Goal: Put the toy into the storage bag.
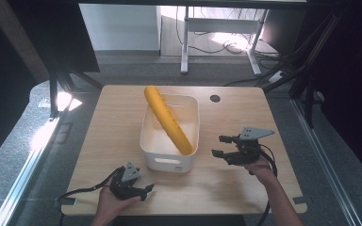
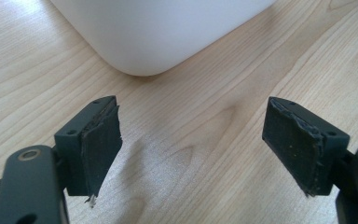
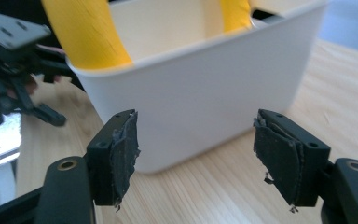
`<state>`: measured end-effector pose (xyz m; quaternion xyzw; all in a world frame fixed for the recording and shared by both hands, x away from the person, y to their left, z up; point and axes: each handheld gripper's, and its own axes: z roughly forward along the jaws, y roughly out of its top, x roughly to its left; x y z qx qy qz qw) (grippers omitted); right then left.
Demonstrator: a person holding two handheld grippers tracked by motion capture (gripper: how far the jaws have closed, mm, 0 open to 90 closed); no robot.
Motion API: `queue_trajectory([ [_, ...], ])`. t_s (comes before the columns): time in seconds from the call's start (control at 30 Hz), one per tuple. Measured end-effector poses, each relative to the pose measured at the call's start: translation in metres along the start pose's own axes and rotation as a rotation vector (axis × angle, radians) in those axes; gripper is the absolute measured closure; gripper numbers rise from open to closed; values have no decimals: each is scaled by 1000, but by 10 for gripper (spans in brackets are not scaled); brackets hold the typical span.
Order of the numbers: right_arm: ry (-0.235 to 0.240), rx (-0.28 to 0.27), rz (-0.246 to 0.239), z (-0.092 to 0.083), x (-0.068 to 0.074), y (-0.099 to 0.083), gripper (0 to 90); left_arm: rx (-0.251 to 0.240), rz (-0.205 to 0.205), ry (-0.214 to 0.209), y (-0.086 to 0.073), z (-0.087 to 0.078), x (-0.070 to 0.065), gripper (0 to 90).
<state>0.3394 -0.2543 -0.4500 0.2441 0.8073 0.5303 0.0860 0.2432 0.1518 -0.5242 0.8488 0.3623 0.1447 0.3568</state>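
A long yellow object (image 1: 168,119), shaped like a corn cob, lies slantwise in a white bin (image 1: 147,143) at the table's middle, its far end sticking over the back rim. My left gripper (image 1: 147,190) rests near the front edge, just left of the bin's front corner (image 2: 144,42), open and empty. My right gripper (image 1: 220,146) stands open to the right of the bin, jaws pointing at its side wall (image 3: 205,93). The yellow object (image 3: 81,32) rises above the rim in the right gripper view.
The wooden table (image 1: 245,113) has a round cable hole (image 1: 215,98) at the back right. Dark stands (image 1: 56,89) flank the table on both sides. A desk frame (image 1: 185,42) and cables (image 1: 235,44) lie on the floor beyond.
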Motion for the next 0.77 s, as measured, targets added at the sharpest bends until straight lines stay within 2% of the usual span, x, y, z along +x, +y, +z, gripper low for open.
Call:
queue_trajectory([
  [0.2, -56, 50, 36, 1, -6, -26, 313, 2, 3, 3, -1, 0, -1, 195],
  [0.33, -65, 83, 48, 6, -6, -36, 313, 2, 5, 6, -1, 0, 0, 195],
  [0.77, -74, 76, 51, 7, -6, -39, 312, 5, 6, 8, -1, 1, 0, 195],
])
